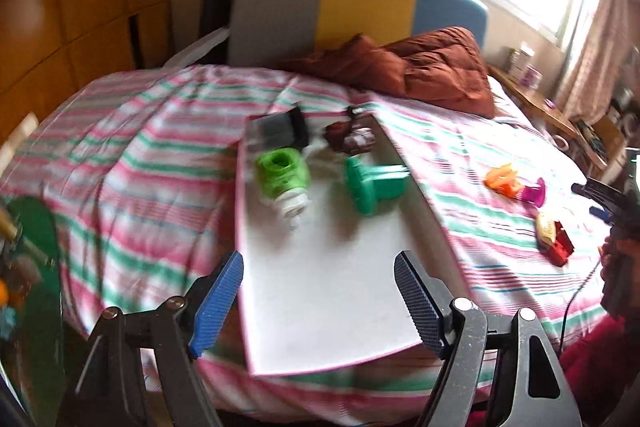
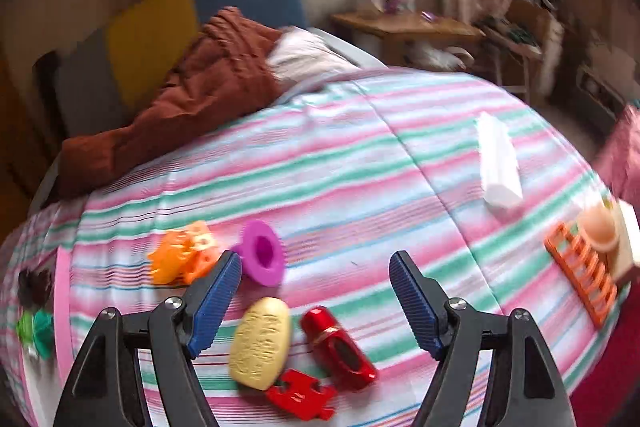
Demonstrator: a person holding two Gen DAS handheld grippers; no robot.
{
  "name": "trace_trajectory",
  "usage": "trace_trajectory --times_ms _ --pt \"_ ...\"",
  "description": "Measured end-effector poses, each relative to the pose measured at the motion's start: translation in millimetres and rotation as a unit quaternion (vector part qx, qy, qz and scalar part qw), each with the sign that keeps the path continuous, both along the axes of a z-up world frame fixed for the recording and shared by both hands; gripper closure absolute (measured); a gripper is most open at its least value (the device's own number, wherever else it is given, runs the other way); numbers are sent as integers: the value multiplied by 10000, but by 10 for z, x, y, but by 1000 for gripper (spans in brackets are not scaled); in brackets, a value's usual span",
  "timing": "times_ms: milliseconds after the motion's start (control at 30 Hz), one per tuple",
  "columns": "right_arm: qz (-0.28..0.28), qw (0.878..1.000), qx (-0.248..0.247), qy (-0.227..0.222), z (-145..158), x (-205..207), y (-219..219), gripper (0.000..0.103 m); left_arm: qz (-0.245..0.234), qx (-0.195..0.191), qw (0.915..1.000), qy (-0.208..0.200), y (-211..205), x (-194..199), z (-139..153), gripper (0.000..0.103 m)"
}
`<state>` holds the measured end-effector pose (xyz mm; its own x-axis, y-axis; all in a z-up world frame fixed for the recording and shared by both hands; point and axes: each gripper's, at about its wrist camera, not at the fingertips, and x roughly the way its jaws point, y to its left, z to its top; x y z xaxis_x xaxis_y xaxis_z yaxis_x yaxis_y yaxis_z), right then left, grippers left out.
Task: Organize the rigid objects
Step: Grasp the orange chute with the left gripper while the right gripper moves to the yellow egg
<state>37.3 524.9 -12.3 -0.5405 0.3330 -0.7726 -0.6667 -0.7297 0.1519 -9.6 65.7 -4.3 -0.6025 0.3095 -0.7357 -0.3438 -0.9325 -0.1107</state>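
Here your left gripper (image 1: 319, 301) hangs with its jaws spread wide and nothing between them, above the near end of the white board (image 1: 340, 299) that lies on the striped bedspread (image 1: 132, 187). On the far half of that board sit a lime green bottle (image 1: 284, 179), a green stand-shaped piece (image 1: 370, 185), a dark box (image 1: 280, 131) and a brown lump (image 1: 348, 139), too blurred to name.

Your right gripper (image 2: 315, 301) is just as wide and empty, over the loose toys to the right of the board. A cream oval piece (image 2: 260, 343), a red car-like toy (image 2: 338, 347) and a red puzzle piece (image 2: 301, 399) lie near, between its fingers in view. Farther off rest a purple cup (image 2: 262, 257) on its side and an orange piece (image 2: 182, 257) just left of it. At the right edge lie an orange rack (image 2: 582, 273) and a white block (image 2: 498, 165).
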Motion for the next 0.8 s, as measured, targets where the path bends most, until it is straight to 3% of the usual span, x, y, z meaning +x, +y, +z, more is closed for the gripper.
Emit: trace_trajectory --times_ms 100,200,333,500,600,800 --pt "-402 9973 -453 409 14 135 206 25 -255 52 9997 -19 251 -16 62 25" --pt "-311 9975 -458 449 45 120 185 25 -665 142 9977 -49 548 -44 130 25" --pt "-86 9981 -480 387 14 45 99 25 -1133 -117 9934 103 996 -93 174 25" --pt "31 9975 -583 401 -1 44 64 25 -1603 -276 9866 -154 1553 -261 49 25" --pt "8 9972 -617 429 3 49 85 25 -1882 -419 9810 -233 1871 -352 -40 37" --pt "-33 9957 -777 513 11 79 141 25 -2419 -603 9679 -309 2429 -553 -204 37"
